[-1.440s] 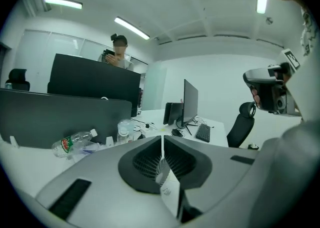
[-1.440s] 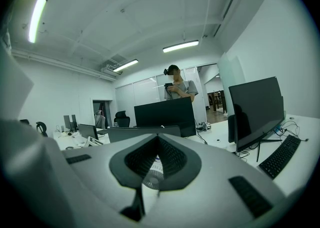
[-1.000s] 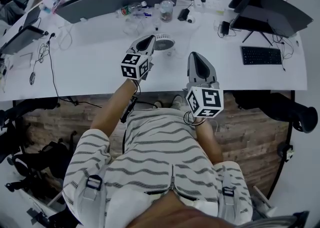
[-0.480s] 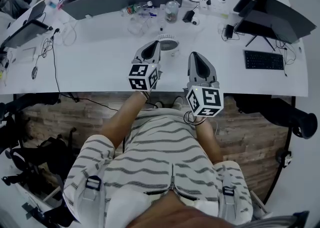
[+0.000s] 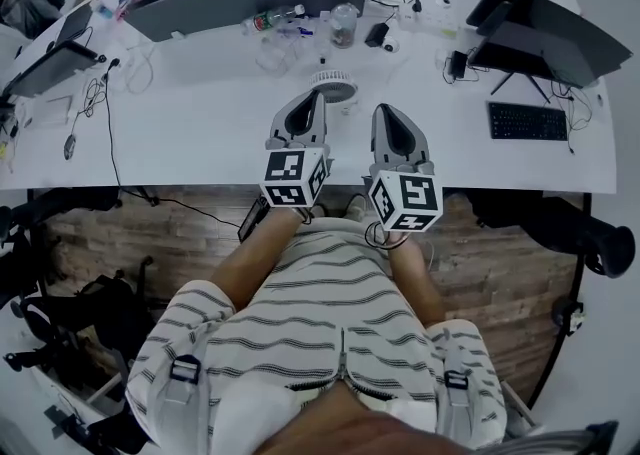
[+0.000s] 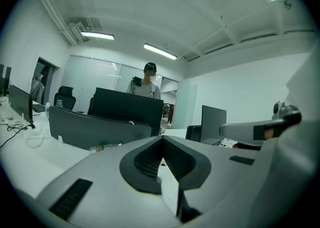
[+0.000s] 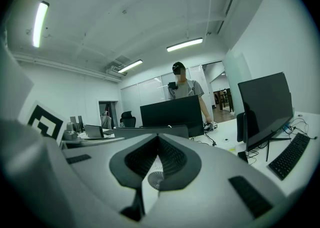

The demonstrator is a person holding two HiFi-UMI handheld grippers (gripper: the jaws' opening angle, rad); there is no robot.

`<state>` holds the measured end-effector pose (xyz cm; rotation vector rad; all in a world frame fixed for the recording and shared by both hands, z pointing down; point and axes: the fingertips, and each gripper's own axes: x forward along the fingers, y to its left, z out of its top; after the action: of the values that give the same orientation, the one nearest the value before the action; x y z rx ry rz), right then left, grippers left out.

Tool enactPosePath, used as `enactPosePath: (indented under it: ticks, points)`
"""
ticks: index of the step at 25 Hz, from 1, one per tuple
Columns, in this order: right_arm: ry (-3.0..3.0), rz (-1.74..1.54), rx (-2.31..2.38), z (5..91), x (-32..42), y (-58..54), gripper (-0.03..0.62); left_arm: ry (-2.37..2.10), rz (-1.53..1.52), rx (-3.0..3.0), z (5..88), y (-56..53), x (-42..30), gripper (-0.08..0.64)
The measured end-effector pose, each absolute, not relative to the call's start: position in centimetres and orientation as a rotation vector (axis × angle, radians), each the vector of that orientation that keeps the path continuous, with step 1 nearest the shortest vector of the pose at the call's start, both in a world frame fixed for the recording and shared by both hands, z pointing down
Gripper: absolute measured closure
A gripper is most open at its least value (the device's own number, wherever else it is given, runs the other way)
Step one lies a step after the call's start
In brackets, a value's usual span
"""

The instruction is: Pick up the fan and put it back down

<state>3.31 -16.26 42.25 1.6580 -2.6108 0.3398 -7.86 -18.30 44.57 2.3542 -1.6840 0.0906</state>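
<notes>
- White bench [image 5: 200, 123] carries a small round fan [image 5: 333, 86].
- Left tongs [image 5: 316, 95] hover beside it, pressed together, empty.
- Right tongs [image 5: 384, 109] likewise pressed together, empty.

Small white round fan [image 5: 333, 86] resting on the white desk [image 5: 200, 123], nothing holding it.
It has a circular grille with fine radial ribs, which the right gripper view [image 7: 154, 179] shows face-on. It sits mid-desk, toward the person's edge. Exact tilt is unclear.
</notes>
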Motion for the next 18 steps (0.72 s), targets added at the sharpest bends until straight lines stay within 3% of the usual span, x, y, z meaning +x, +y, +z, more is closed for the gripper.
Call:
enactPosePath:
  ticks: [18]
  points:
    - [-2.605, 0.293, 1.623, 42.4, 2.3, -15.7, 0.581, -1.763, 0.094, 2.401, 41.8, -15.4, -7.1, 0.554]
